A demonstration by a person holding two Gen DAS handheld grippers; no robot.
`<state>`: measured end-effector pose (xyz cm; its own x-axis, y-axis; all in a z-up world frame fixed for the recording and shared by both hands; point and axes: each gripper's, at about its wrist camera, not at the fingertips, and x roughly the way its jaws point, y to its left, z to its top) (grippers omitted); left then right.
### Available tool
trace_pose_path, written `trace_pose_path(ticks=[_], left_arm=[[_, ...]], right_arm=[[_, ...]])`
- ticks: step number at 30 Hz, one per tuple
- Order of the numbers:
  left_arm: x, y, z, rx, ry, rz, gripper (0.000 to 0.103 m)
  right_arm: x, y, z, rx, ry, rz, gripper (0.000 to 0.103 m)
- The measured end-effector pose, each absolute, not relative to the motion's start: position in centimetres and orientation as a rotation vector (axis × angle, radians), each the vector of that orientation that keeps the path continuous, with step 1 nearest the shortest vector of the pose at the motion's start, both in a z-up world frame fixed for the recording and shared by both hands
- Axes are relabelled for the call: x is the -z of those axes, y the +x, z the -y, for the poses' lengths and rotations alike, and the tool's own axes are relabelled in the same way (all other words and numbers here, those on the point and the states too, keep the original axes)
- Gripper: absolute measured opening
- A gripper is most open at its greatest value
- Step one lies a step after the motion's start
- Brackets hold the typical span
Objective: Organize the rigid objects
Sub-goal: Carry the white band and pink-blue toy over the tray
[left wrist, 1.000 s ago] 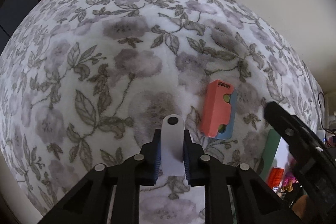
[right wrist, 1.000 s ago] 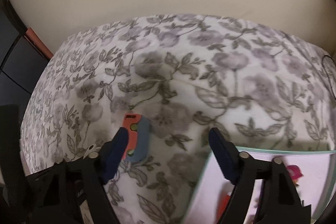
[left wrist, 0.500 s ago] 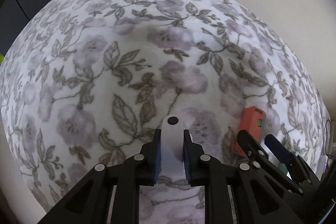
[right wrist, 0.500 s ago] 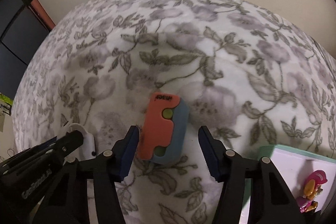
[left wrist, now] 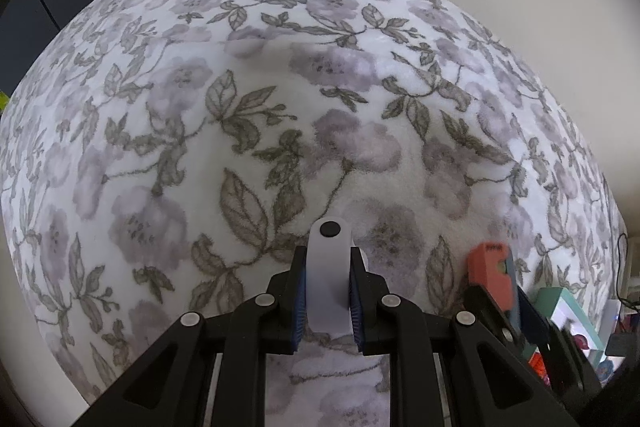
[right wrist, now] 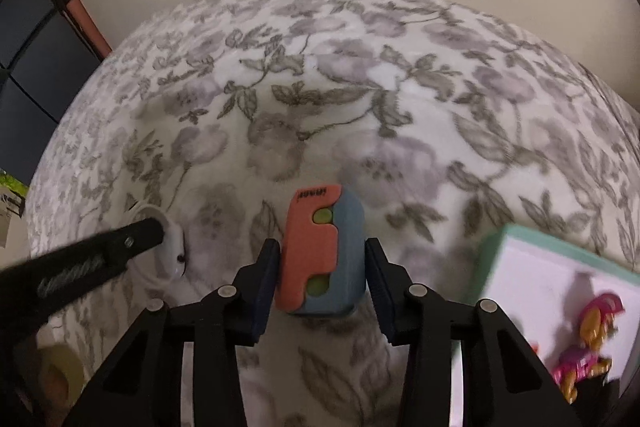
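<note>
Left gripper (left wrist: 328,301) is clamped on the white tag (left wrist: 329,267); centre your right gripper's (right wrist: 320,277) parted jaws on the block (right wrist: 322,253), then squeeze squarely.

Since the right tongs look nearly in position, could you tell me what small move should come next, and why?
Probably close the right tongs: the orange-and-blue block lies on the floral blanket between the open fingers, small gaps each side. The left tongs already grip a white piece.
</note>
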<state>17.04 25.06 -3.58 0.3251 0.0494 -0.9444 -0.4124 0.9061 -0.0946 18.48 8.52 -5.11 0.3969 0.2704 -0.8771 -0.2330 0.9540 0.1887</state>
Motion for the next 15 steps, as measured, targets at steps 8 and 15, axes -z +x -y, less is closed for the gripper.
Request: trace_pose_path(ticks=[8,15], left_arm=[[2.1,16.3,-23.1,-0.254,-0.317,-1.183,0.02],[0.9,15.3,-21.1,-0.194,-0.291,-1.172,0.02]], right_arm=[[2.7,13.8,-5.6,-0.322,0.09,-1.058,0.02],[1.9,11.2,-4.4,-0.316,0.076,-1.032,0.021]])
